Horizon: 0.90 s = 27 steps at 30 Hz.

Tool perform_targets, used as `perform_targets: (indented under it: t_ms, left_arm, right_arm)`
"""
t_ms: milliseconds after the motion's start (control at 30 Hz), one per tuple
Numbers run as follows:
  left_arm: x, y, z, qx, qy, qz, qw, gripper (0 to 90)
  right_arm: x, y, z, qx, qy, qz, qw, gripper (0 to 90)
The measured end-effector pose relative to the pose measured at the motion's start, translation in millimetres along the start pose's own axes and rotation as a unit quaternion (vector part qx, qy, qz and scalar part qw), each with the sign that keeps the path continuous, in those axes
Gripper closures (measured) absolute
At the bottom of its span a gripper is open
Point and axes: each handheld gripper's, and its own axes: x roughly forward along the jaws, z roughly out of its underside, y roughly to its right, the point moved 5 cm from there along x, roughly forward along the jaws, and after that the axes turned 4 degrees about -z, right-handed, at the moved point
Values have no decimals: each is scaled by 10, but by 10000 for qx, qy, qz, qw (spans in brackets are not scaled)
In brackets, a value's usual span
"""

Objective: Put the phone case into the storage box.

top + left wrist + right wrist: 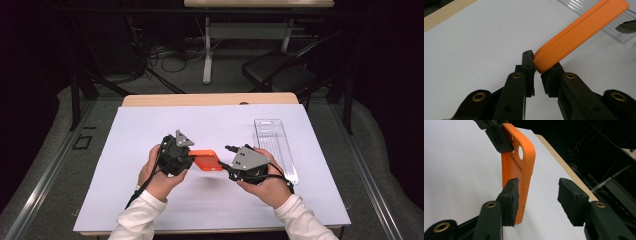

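In the high view the left tongs [192, 156] sat just left of centre frame, clamped on the left end of an orange case [207, 160], which was held above the white sheet [150, 130] covering the desk [210, 99]. The right tongs [229, 159] sat just right of the case, near its right end. A clear tray [275, 145] lay on the sheet at the right of the frame, beside the right hand [272, 187].

In the left gripper view the left tongs [537, 68] were narrow, pinching one corner of the case [579, 30], which ran up toward the upper right of the frame; the tray [599, 27] showed behind it at upper right.

In the right gripper view the right tongs [537, 195] stood wide apart. The case [520, 172] hung upright at centre frame, its lower end against the inner face of the jaw on the frame's left, well apart from the other jaw. The left tongs [501, 137] gripped its top at the upper left of the frame, next to the round camera hole
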Motion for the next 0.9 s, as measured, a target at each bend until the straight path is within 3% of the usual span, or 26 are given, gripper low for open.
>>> perform_targets:
  t_ms: [300, 900]
  left_arm:
    - [32, 90, -17, 90, -64, -46, 9999, 809]
    - [100, 238, -24, 323, -150, -21, 9994, 809]
  right_arm:
    - [-11, -34, -40, -26, -75, 11, 10000, 571]
    - [13, -127, -70, -309, -159, 77, 9994, 678]
